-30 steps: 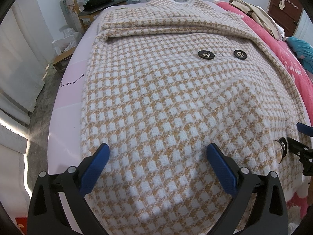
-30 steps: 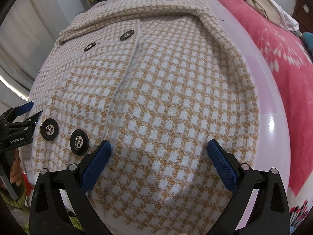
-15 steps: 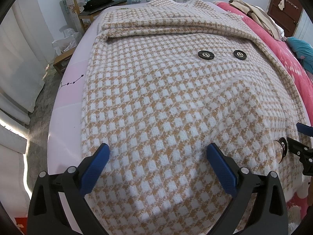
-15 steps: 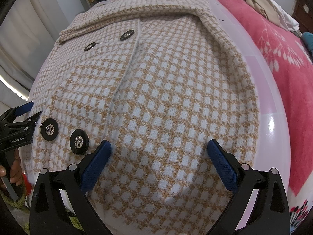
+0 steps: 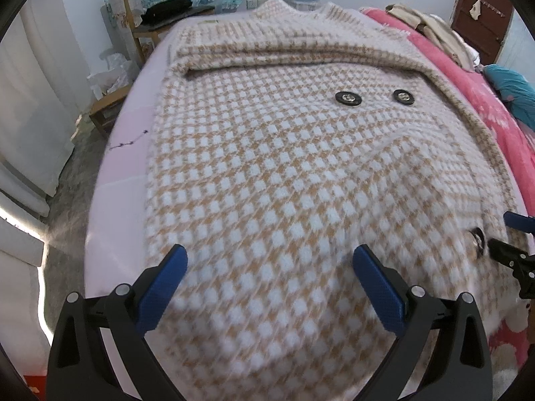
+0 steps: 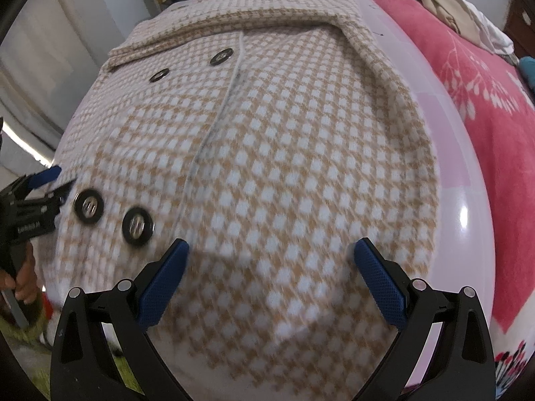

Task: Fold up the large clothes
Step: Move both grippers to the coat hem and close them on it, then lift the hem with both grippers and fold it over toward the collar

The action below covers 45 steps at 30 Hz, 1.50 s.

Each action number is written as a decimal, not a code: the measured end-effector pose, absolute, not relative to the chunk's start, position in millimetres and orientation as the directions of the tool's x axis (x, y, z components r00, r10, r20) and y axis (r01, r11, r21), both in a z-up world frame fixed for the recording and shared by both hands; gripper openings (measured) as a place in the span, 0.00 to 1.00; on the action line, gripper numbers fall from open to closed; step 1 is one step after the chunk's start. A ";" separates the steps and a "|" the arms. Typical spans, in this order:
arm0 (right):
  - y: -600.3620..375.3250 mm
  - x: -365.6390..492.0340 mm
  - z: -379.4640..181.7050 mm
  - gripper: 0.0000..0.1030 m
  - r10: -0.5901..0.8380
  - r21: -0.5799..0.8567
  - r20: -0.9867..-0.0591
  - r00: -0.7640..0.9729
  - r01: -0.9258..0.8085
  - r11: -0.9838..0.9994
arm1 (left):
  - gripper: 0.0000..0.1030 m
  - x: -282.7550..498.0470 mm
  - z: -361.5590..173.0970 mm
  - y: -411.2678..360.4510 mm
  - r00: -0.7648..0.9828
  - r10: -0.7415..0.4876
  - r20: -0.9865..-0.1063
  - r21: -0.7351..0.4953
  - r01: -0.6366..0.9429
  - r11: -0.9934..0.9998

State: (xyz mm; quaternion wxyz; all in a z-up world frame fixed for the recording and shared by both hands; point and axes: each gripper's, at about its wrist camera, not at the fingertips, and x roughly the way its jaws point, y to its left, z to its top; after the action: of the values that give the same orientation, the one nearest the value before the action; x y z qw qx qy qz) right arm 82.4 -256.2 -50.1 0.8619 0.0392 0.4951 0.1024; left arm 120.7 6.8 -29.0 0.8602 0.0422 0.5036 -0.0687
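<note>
Both tools, left tool [image 5: 269, 262] and right tool [image 6: 271, 255], are hovering spread over one coat's [image 5: 284, 173] hem; four buttons [image 6: 137, 225] showing.

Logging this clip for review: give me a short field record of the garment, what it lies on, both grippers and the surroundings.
garment: houndstooth coat, tan and white, spread flat, front up
sleeves: folded across the upper chest
buttons: four dark buttons, two near the hem, two higher
surface: pink sheet on a bed
left gripper: fingers wide open over the hem, holding nothing
right gripper: fingers wide open over the hem, holding nothing
nearby: red floral blanket, wooden chair
fold progress: body not yet folded
</note>
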 end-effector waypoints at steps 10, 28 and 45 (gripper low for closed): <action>-307.1 32.0 -33.5 0.92 0.287 0.247 -0.804 0.522 -0.146 0.958 | 0.82 45.2 -13.2 58.3 0.519 -0.118 -0.847 -0.074 0.104 0.992; -348.0 20.8 -74.4 0.11 0.448 0.538 -0.749 0.488 0.053 0.842 | 0.13 13.9 -44.2 77.0 0.399 -0.235 -0.887 -0.273 -0.041 0.961; -388.8 -53.0 -18.4 0.05 0.448 0.600 -0.684 0.576 0.094 0.795 | 0.06 -50.0 24.4 108.0 0.431 -0.304 -0.850 -0.341 -0.009 0.940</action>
State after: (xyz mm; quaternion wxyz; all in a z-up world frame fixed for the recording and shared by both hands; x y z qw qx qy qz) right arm -53.0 -388.8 -18.4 0.8345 0.3025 0.4482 0.1059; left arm -50.0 108.0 24.4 0.8328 -0.1489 0.5258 -0.0883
